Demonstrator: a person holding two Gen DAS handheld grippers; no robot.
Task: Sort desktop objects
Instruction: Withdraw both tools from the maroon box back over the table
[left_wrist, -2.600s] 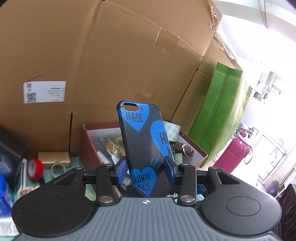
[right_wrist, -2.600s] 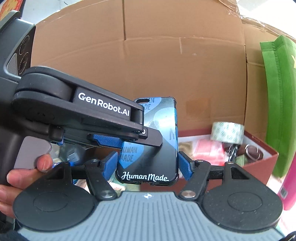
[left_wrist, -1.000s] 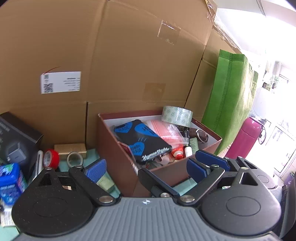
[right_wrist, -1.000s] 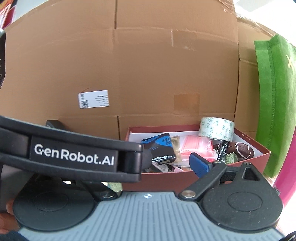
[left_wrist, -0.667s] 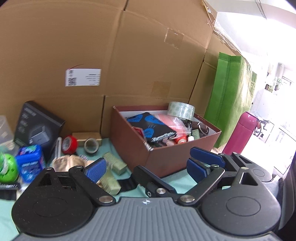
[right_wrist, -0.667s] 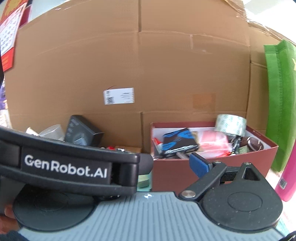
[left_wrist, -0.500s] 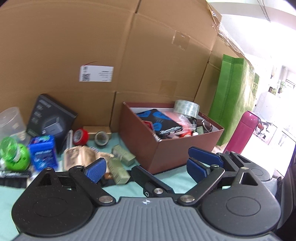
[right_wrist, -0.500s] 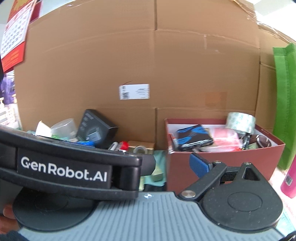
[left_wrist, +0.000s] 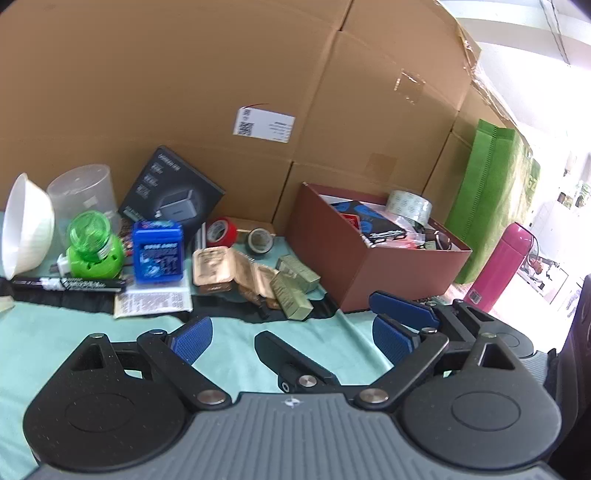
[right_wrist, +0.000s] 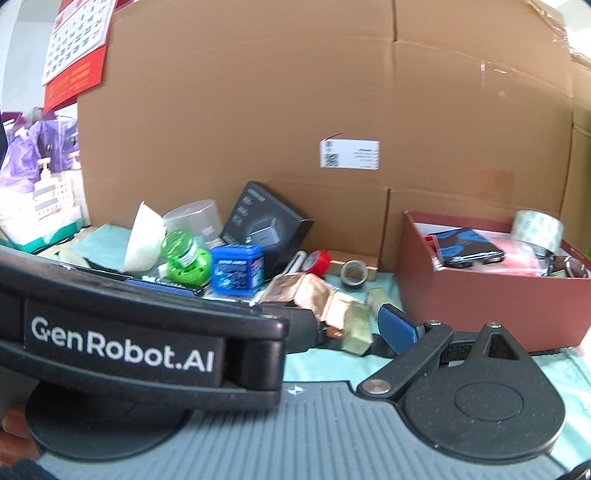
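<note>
Phone case (left_wrist: 373, 221) now in red box (left_wrist: 354, 269) — both grippers (left_wrist: 291, 336) wide, empty, pulled back.

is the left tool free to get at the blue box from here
Probably yes. The left tool is open and empty, and only bare teal cloth and flat packets lie between it and the blue box, which stands unobstructed.

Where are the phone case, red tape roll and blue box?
phone case (right_wrist: 466, 246), right wrist view, on its blue-and-black back, lying in the red box.
red tape roll (left_wrist: 221, 232), left wrist view, on its red outer band.
blue box (left_wrist: 158, 253), left wrist view, on its printed front face.
</note>
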